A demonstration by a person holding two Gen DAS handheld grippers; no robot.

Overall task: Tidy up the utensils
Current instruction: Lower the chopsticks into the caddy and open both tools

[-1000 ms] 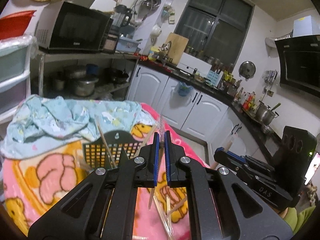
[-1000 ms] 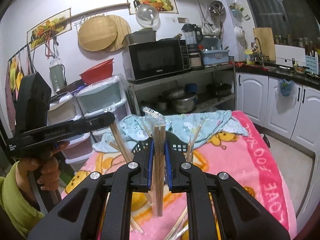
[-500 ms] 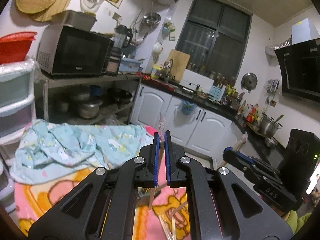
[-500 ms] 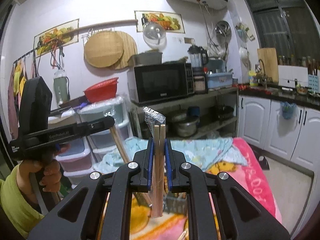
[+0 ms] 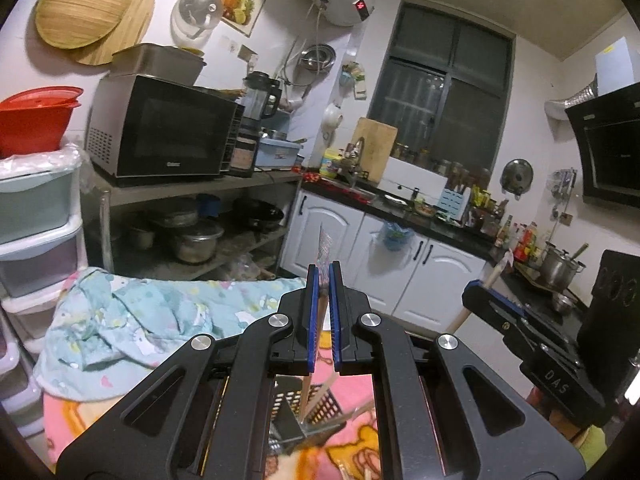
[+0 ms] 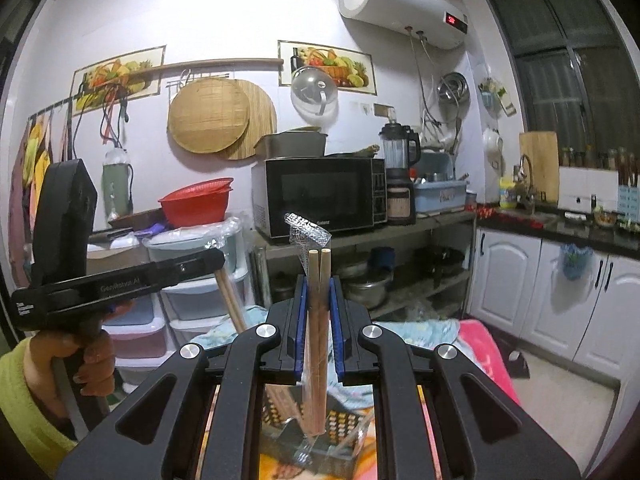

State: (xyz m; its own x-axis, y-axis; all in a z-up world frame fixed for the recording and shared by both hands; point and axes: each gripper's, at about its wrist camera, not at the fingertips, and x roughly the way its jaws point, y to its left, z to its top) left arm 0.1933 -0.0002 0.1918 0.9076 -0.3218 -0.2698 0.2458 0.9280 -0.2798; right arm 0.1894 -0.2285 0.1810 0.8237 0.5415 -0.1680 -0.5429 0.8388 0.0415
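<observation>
Right gripper [image 6: 319,312] clamping pair of plastic-wrapped wooden chopsticks [image 6: 316,344], upright, tips poking above jaws. Left gripper [image 5: 323,312] pinching thin clear plastic-wrapped chopstick packet [image 5: 322,280], jaws nearly together. Am holding both raised above black perforated plastic utensil basket [image 6: 340,428], sitting near, on pink cartoon-print blanket [image 5: 360,448]. Crumpled light-blue patterned cloth [image 5: 152,320] lying far left on blanket.

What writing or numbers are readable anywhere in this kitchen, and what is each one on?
"DAS": side of the black right gripper.
"GenRobot.AI": side of the black left gripper.
Red digits on the white water heater: too blurred to read.
Brand on the black microwave: too small to read.
</observation>
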